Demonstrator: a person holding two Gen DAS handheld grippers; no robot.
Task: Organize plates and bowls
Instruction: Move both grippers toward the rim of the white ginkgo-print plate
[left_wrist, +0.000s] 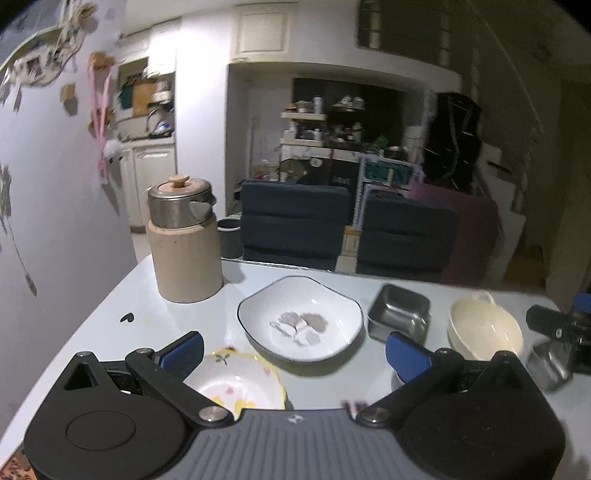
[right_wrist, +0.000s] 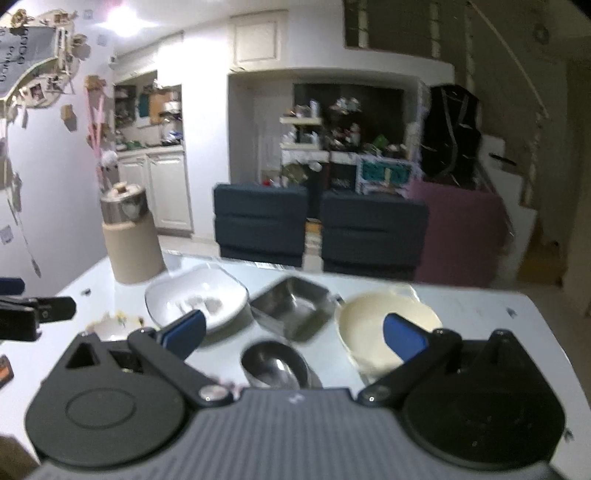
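Note:
On the pale table (left_wrist: 110, 332) lie a white dark-rimmed plate (left_wrist: 299, 319), a square steel dish (left_wrist: 399, 312), a cream bowl (left_wrist: 484, 328), a floral yellow-rimmed bowl (left_wrist: 236, 384) and a small round steel bowl (left_wrist: 546, 363). My left gripper (left_wrist: 295, 350) is open and empty, its left finger over the floral bowl's rim. My right gripper (right_wrist: 293, 332) is open and empty above the small steel bowl (right_wrist: 275, 365), with the white plate (right_wrist: 195, 295), steel dish (right_wrist: 295, 306) and cream bowl (right_wrist: 380, 328) just beyond. The right gripper also shows at the left view's right edge (left_wrist: 561, 328).
A beige canister with a steel lid (left_wrist: 184, 240) stands at the table's far left corner. Two dark blue chairs (left_wrist: 295, 221) and a mauve one (left_wrist: 469, 229) sit past the far edge. A wall with decorations is on the left.

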